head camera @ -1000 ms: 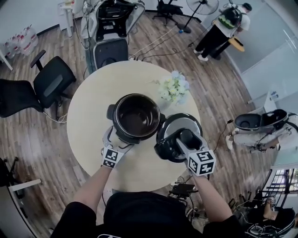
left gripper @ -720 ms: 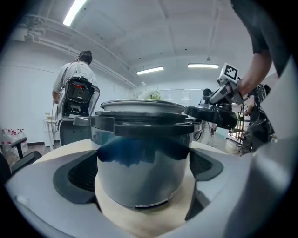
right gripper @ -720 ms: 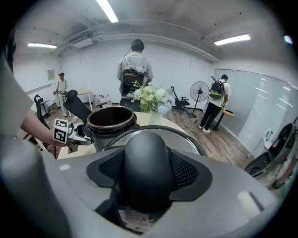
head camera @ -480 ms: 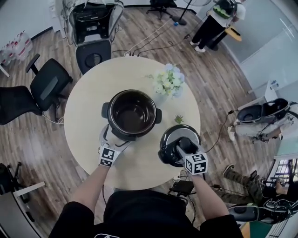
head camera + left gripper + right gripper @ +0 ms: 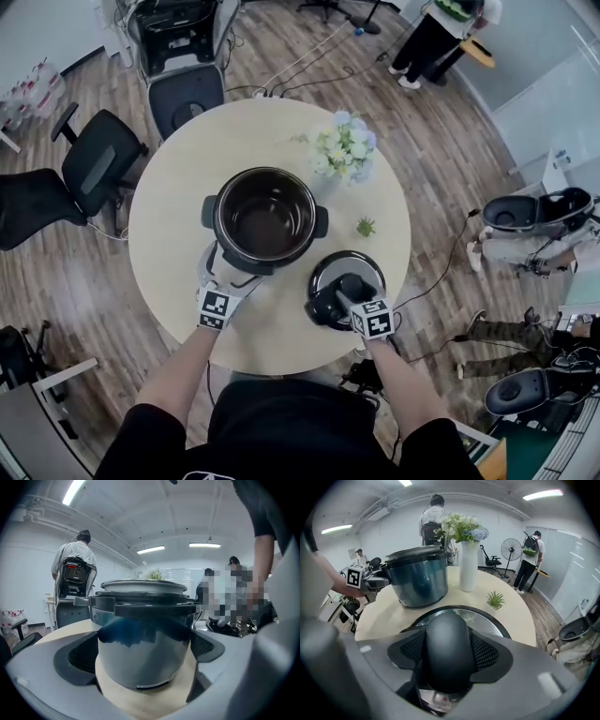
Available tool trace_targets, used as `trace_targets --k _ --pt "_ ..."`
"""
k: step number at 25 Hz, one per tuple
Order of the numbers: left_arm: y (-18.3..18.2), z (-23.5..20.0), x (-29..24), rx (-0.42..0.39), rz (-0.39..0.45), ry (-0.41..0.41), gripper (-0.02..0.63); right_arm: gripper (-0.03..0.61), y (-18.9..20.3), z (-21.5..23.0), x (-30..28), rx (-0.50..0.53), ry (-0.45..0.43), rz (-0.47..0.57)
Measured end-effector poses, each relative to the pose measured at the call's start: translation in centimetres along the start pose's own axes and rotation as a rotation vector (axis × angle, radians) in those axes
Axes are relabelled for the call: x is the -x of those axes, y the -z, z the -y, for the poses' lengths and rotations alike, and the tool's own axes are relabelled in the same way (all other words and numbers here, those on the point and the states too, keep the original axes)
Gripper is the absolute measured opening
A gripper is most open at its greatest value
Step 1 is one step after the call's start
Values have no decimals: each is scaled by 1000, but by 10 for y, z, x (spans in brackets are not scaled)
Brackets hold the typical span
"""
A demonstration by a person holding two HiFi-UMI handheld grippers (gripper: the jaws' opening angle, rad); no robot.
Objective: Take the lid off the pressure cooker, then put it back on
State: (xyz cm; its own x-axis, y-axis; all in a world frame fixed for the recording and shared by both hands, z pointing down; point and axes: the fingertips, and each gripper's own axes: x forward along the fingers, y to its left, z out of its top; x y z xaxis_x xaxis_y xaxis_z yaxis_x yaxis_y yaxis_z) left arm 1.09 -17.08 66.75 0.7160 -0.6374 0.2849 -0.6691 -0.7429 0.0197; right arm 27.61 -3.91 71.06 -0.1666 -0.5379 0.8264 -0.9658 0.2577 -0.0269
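The open pressure cooker pot stands in the middle of the round table, its dark inside showing. My left gripper is at its near left side, and in the left gripper view both pads press the pot body. The round lid is low at the table's front right; I cannot tell whether it rests there. My right gripper is shut on the lid's black handle, with a ribbed pad on each side and the shiny lid below.
A white vase of flowers stands just behind the pot, a small potted plant between pot and lid. Office chairs ring the table on the left. People stand at the far right. The table edge runs close behind the lid.
My right gripper has come down with the lid, from above the table to its front right surface. My left gripper has stayed on the pot.
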Motion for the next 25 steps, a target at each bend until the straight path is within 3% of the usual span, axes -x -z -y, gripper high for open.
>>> trace_targets --k 5,11,15,25 --pt "0 1 -1 3 -8 3 591 301 15 -12 -19 29 -35 -30" --pt "0 2 -2 3 -11 2 591 307 25 -14 -30 -79 -55 -21" --pt "1 0 -1 3 -12 2 591 307 24 -15 -30 8 -21 -44" --pt "8 0 0 10 -24 1 591 305 37 -17 -29 15 -14 -121"
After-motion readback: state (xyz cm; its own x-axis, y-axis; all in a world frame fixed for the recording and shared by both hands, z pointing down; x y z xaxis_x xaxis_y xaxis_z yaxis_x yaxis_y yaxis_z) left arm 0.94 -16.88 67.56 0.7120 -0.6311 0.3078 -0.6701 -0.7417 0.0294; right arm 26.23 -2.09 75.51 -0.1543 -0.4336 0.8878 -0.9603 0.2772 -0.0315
